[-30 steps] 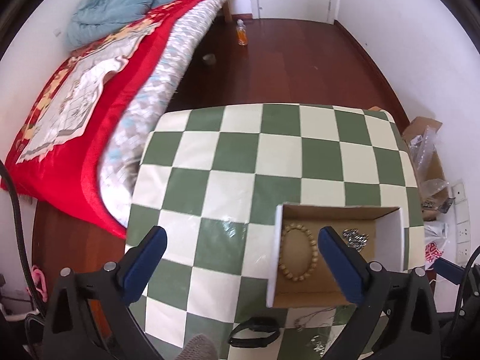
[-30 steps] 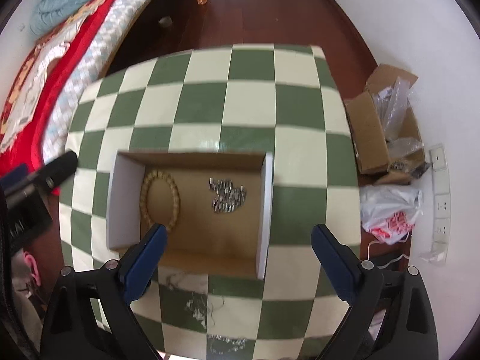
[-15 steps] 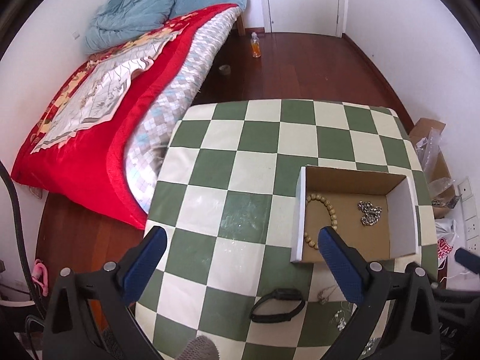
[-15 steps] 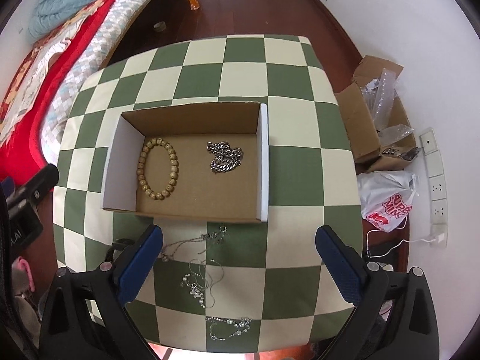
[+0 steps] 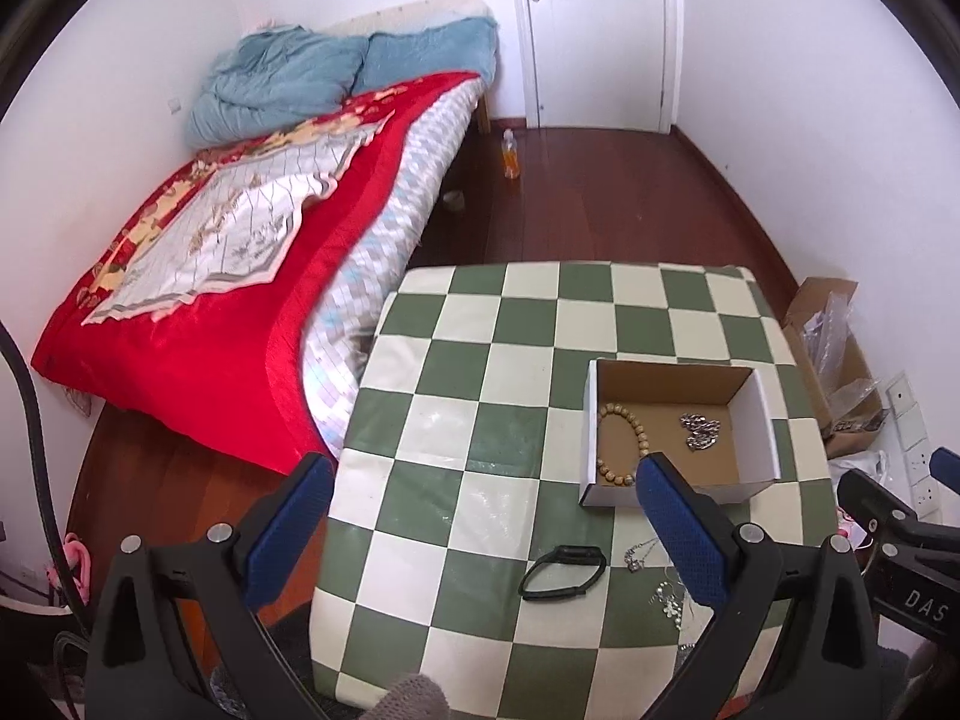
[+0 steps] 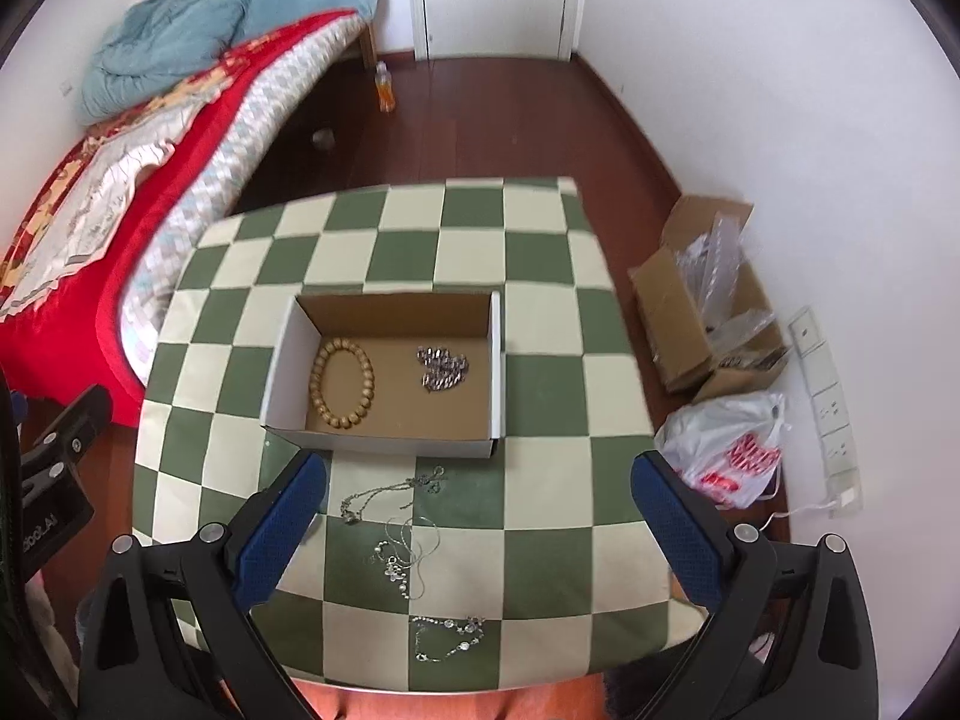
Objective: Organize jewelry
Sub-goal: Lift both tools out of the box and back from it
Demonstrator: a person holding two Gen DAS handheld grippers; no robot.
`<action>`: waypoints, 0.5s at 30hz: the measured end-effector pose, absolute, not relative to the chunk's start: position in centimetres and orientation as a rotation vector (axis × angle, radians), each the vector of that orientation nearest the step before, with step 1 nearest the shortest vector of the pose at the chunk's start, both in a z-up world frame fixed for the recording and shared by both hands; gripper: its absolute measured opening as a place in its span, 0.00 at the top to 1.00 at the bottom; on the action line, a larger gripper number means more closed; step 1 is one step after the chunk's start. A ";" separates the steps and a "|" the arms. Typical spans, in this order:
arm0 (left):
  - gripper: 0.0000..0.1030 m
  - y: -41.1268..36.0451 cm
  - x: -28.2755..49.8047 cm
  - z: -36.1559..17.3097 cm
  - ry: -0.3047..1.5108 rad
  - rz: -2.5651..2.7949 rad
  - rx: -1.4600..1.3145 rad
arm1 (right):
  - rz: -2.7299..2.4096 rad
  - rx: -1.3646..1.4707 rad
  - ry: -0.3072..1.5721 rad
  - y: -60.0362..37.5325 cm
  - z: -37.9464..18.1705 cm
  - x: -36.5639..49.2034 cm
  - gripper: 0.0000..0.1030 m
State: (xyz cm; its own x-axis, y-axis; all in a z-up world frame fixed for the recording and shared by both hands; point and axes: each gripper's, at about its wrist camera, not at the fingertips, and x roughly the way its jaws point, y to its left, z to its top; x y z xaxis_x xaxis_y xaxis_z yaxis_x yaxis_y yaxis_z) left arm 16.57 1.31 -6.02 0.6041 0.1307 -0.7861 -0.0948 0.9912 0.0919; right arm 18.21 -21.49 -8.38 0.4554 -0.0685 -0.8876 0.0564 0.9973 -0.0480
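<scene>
A small cardboard box (image 6: 384,372) sat on the table (image 6: 540,372), which was covered in a green and cream checked cloth. Inside the box, a wooden bead bracelet (image 6: 341,384) lay flat near the left wall, and a bunched silver chain (image 6: 443,366) lay apart from it toward the right wall.

On the cloth just in front of the box, nearer the camera, three pieces were still outside it. A thin necklace (image 6: 390,495) lay closest to the box's front wall. A second fine chain (image 6: 405,558) lay tangled a little further from the box. A beaded silver chain (image 6: 447,639) rested furthest from the box, near the table's front edge. In the left wrist view, a black band (image 5: 562,564) lay on the cloth in front of the box, off its left corner.

The right gripper (image 6: 477,525) was held above the table in front of the box, its blue-padded fingers spread wide with nothing between them. The loose chains lay below the gap. The left gripper (image 5: 483,531) was also spread wide and empty, held to the left of the box and in front of it, over the table's left edge.

A bed with a red cover (image 5: 198,276) stood to the left of the box, beyond the table.
</scene>
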 end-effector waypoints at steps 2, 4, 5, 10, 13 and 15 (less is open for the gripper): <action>0.00 1.4 15.8 -5.3 0.898 0.134 0.046 | -0.076 -0.012 1.068 -21.4 -7.3 17.3 0.00; 0.00 1.6 14.9 -4.8 0.890 0.138 0.039 | -0.076 -0.007 1.043 -21.3 -6.3 16.3 0.00; 0.00 1.7 14.6 -4.8 0.890 0.143 0.040 | -0.071 -0.005 1.036 -21.2 -5.9 15.9 0.00; 0.00 1.9 13.4 -6.4 0.931 0.157 0.051 | -0.048 0.035 1.043 -21.4 -5.4 13.8 0.00; 0.00 1.8 12.9 -9.2 0.995 0.166 0.061 | -0.052 0.055 1.096 -22.0 -7.2 12.9 0.00; 0.00 1.7 12.9 -11.6 1.049 0.170 0.065 | -0.070 0.061 1.156 -22.7 -9.6 12.6 0.00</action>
